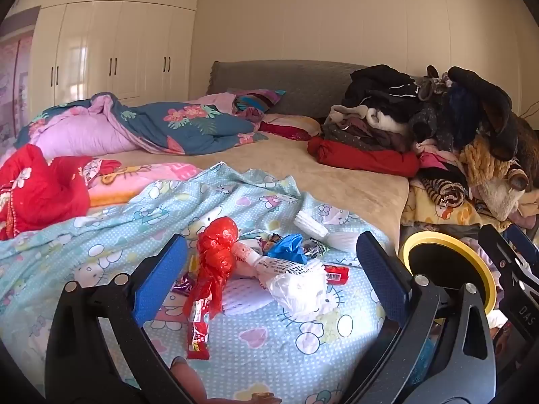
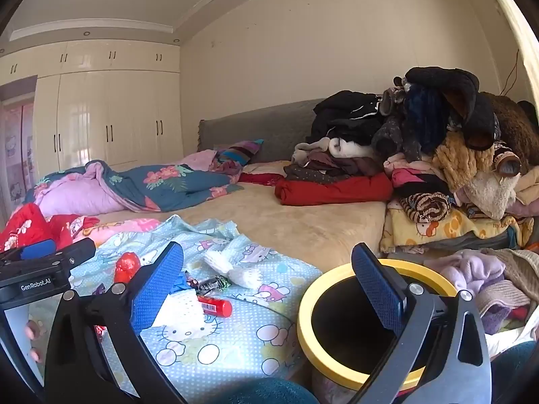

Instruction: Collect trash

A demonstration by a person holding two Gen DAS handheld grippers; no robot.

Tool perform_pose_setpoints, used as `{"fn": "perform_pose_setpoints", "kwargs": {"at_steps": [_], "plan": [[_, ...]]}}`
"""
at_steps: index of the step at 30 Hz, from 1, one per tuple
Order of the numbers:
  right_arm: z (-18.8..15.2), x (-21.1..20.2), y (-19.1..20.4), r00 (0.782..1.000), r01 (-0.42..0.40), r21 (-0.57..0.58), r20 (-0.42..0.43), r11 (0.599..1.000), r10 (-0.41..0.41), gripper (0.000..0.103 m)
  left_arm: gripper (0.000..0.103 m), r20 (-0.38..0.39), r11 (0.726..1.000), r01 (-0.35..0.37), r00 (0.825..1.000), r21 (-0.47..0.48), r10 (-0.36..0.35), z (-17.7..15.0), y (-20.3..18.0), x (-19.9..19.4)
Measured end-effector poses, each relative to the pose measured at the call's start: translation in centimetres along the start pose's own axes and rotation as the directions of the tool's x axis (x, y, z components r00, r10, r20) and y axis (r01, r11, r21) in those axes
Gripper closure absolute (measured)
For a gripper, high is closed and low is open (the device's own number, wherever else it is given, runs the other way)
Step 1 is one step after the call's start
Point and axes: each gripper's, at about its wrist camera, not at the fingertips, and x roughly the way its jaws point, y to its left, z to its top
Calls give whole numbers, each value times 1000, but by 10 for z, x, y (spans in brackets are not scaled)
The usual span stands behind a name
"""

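Observation:
Trash lies on the light blue cartoon sheet (image 1: pixel 101 235): a knotted red plastic bag (image 1: pixel 217 252), a long red snack wrapper (image 1: pixel 198 331), a white plastic bag (image 1: pixel 296 289), a blue scrap (image 1: pixel 288 247), a white tissue (image 1: pixel 313 227) and a red barcode wrapper (image 1: pixel 337 273). My left gripper (image 1: pixel 271 279) hovers open over this pile with nothing pinched between its pads. My right gripper (image 2: pixel 267 289) is open too. It sits between the red barcode wrapper (image 2: pixel 215 304) and the yellow-rimmed black bin (image 2: pixel 305 320), with its right finger in front of the bin's mouth.
A heap of clothes (image 2: pixel 438 141) fills the bed's right side, with more garments (image 2: pixel 478 276) behind the bin. Quilts (image 1: pixel 151 128) and a red cloth (image 1: pixel 40 188) lie at the left. A grey headboard (image 1: pixel 286 80) and white wardrobes (image 1: pixel 111 50) stand at the back.

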Motion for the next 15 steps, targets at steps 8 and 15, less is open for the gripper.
{"fn": "perform_pose_setpoints", "kwargs": {"at_steps": [8,15], "plan": [[0,0,0,1000,-4,7,-4,1000,4,6,11,-9,1000,13,1000,5,-13,3,-7,7],[0,1,-1,1000,0,9,0,1000,0,6,11,5,999,34,999,6,-34,-2,-6,-3]]}}
